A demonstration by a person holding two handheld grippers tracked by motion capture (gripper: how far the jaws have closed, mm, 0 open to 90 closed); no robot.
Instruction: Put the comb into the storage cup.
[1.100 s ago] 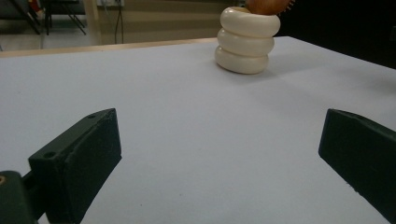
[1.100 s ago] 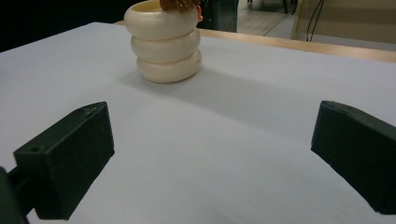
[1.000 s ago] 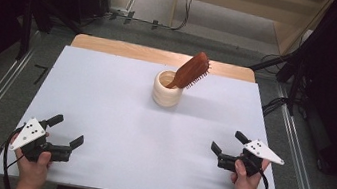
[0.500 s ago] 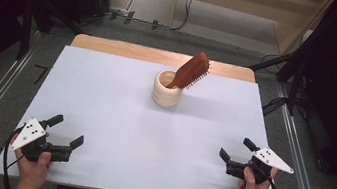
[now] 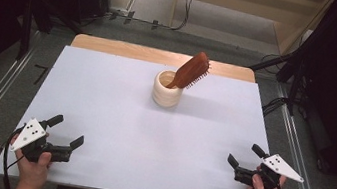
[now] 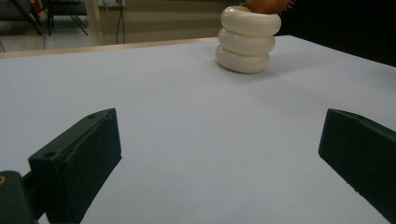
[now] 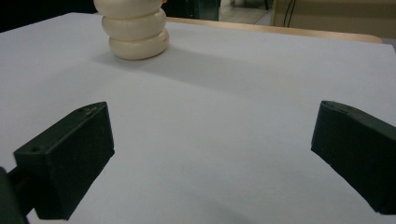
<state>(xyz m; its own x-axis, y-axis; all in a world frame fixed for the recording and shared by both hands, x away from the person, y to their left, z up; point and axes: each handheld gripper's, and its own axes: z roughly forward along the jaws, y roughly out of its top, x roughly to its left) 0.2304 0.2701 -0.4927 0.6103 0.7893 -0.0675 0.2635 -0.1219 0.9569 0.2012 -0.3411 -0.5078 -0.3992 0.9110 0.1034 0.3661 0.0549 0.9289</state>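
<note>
The hairbrush stands tilted in the cream holder, well ahead of both wide-open, empty jaws, while the right gripper has drawn back towards the table's near edge, suggesting the work is finished.

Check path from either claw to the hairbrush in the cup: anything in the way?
Nothing visible. Bare white table lies between the left claw, the right claw and the cup holding the hairbrush.
</note>
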